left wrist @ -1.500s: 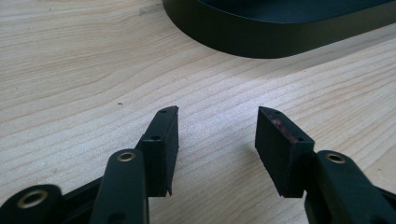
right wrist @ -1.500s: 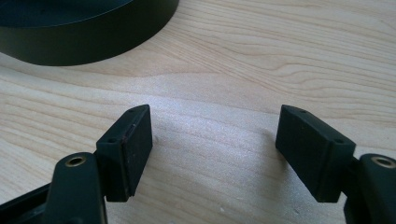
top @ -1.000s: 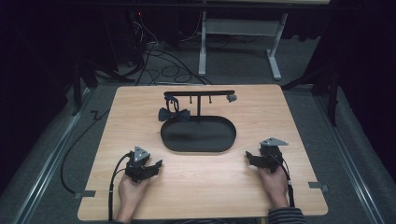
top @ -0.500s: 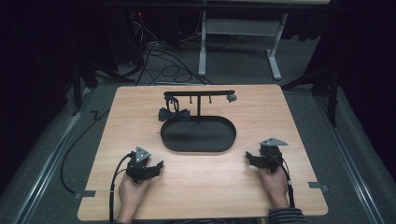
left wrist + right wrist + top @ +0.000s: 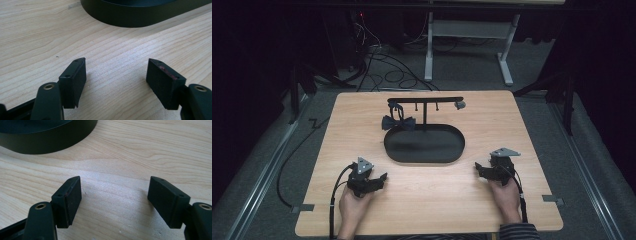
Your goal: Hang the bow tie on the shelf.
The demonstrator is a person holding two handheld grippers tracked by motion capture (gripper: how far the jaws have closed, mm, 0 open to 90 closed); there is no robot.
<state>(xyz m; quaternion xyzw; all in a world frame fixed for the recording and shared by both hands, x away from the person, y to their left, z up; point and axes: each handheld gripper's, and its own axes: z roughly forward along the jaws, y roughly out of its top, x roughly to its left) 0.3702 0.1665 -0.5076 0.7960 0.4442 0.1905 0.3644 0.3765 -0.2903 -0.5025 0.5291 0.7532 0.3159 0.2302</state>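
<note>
The small dark fabric bow tie [image 5: 398, 122] hangs from the left end of the black metal T-bar stand [image 5: 426, 100], above the 11 o'clock edge of the black oval tray base [image 5: 424, 144]; judged light, soft and floppy, best taken at its centre knot. The left claw [image 5: 379, 181], jaws just widened, and the right claw [image 5: 479, 169] both rest released and empty. They sit at 7 and 5 o'clock on the pale wood-grain tabletop [image 5: 532, 125], in a dark room with grey carpet.

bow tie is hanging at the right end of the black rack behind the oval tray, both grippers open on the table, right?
Not quite: the bow tie hangs at the left end of the black rack, as the high view shows. The rest holds: the rack stands behind the oval tray, and the left gripper and right gripper are open.
</note>
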